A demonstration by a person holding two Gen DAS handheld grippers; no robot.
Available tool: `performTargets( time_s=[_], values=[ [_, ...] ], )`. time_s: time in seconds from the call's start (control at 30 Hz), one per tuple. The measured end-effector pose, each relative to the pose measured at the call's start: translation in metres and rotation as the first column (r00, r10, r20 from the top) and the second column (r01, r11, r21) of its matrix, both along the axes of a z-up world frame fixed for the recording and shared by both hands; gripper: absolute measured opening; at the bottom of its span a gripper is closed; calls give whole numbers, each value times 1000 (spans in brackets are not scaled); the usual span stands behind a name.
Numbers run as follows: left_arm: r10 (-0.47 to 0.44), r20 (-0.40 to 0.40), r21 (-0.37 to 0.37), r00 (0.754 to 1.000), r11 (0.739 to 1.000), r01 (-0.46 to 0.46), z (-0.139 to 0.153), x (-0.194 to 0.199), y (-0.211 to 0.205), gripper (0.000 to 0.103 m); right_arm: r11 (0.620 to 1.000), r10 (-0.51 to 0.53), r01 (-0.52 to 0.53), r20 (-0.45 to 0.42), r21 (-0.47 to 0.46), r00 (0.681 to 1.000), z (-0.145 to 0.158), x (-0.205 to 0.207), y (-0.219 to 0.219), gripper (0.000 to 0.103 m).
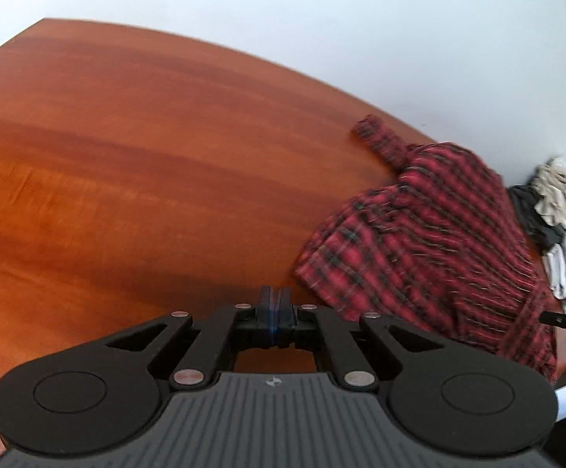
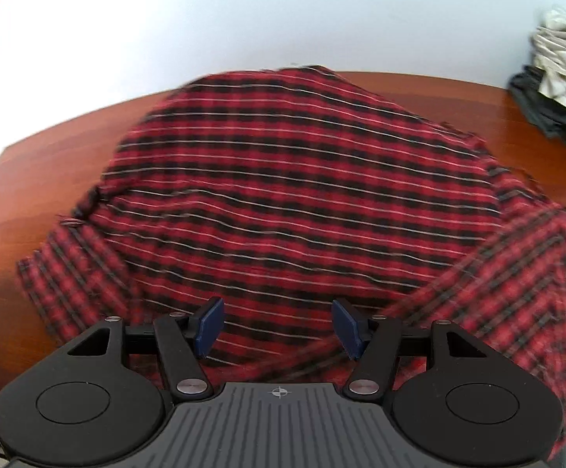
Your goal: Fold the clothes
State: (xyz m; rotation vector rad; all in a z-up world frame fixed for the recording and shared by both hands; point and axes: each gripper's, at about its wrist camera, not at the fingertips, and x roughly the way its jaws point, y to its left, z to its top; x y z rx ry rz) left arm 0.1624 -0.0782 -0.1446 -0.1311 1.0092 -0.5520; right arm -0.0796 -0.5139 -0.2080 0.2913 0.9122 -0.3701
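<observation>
A red and black plaid shirt (image 1: 419,241) lies rumpled on the wooden table (image 1: 127,156), one sleeve (image 1: 380,140) stretched toward the far edge. My left gripper (image 1: 275,296) hovers over bare wood just left of the shirt's near corner. It is shut, pads together, with nothing between them. In the right wrist view the plaid shirt (image 2: 291,195) fills most of the picture, humped in the middle. My right gripper (image 2: 279,323) hangs over its near part, open, with its blue pads (image 2: 209,325) wide apart and no cloth pinched between them.
A heap of other clothes (image 1: 552,202), beige, dark grey and white, sits at the table's far right against the pale wall, also seen as a pile (image 2: 556,78) in the right wrist view. Bare table (image 2: 29,179) stretches left of the shirt.
</observation>
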Motion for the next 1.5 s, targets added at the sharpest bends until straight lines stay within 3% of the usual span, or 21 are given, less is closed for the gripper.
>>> performTargets(
  time_s=[0.1, 0.13, 0.27, 0.47, 0.63, 0.87, 0.9, 0.97, 1.07, 1.2, 1.3, 1.37, 1.5],
  values=[
    [-9, 13, 10, 1000, 1000, 9, 2, 2, -11, 14, 1000, -23, 23, -22, -4, 999, -4, -8, -10, 64],
    [-14, 19, 13, 1000, 1000, 14, 2, 3, -14, 26, 1000, -30, 30, -25, -2, 999, -5, -11, -12, 64],
    [-115, 81, 45, 990, 993, 112, 2, 12, -42, 41, 998, -56, 57, -28, 1, 998, -7, -21, -18, 64],
    [-310, 165, 108, 936, 949, 295, -1, 32, -101, 55, 993, -117, 117, -14, 1, 993, -5, -39, -20, 65],
    [-446, 189, 183, 875, 891, 414, -22, 53, -152, 55, 985, -171, 171, -18, -7, 985, -3, -59, -14, 65],
    [-543, 181, 262, 820, 830, 492, -48, 67, -189, 52, 977, -209, 208, -36, -45, 977, -1, -74, 0, 65],
    [-548, 187, 264, 815, 828, 496, -51, 68, -193, 46, 976, -216, 214, -33, -45, 976, 0, -75, 2, 65],
    [-554, 202, 256, 808, 826, 502, -53, 69, -197, 6, 973, -228, 227, -26, -42, 973, 0, -76, 6, 66],
    [-505, 254, 197, 825, 862, 467, -46, 69, -191, 5, 970, -240, 239, -19, -40, 971, 2, -77, 10, 66],
    [-330, 260, 88, 907, 944, 318, -32, 74, -164, 5, 964, -263, 262, -18, -45, 965, 2, -82, 9, 66],
    [-178, 248, 31, 952, 984, 176, -21, 75, -137, 4, 957, -284, 282, -25, -67, 959, 2, -85, 3, 66],
    [-69, 220, -3, 973, 997, 72, -16, 74, -117, 4, 951, -299, 296, -26, -88, 954, 2, -86, -5, 66],
    [71, 196, -31, 978, 997, -66, -8, 65, -87, 3, 934, -337, 330, -29, -139, 941, 0, -88, -27, 66]
  ],
)
